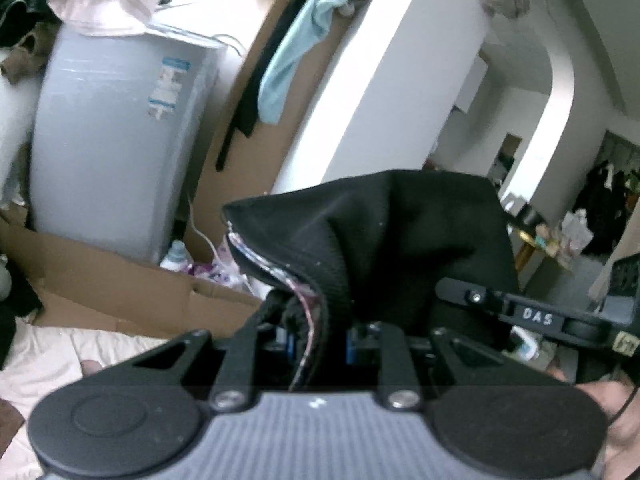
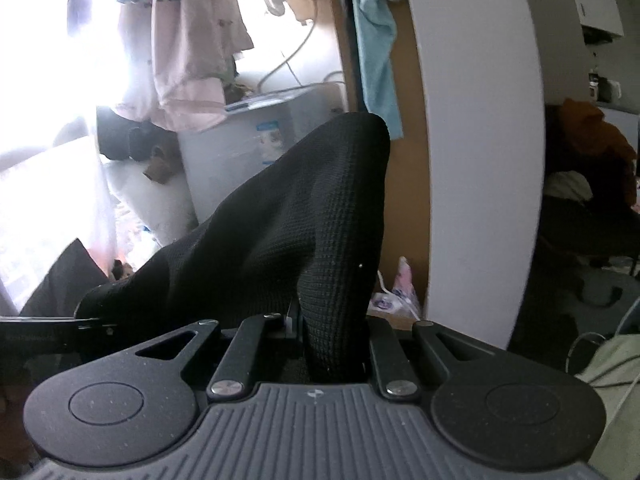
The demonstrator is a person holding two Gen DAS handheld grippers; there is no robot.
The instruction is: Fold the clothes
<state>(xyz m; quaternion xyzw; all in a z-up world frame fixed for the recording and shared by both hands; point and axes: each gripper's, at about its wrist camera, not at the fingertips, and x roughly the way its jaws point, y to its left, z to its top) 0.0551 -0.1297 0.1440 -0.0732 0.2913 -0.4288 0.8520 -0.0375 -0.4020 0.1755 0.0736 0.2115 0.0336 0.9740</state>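
A black waffle-knit garment (image 1: 384,240) is bunched up between the jaws of my left gripper (image 1: 320,340), which is shut on a fold of it; a pinkish inner seam shows at the edge. In the right wrist view the same black garment (image 2: 304,220) rises in a peak from my right gripper (image 2: 332,344), which is shut on it too. The cloth hides the fingertips of both grippers. The right gripper's body (image 1: 536,316) shows at the right of the left wrist view, close beside the cloth, with a hand (image 1: 616,420) below it.
A grey storage bin (image 1: 120,140) stands at the left behind an open cardboard box (image 1: 120,280). A light blue towel (image 1: 304,44) hangs on a brown door beside a white wall (image 2: 480,160). Pink clothes (image 2: 188,52) hang by a bright window. Dark clothing piles (image 2: 584,184) lie at the right.
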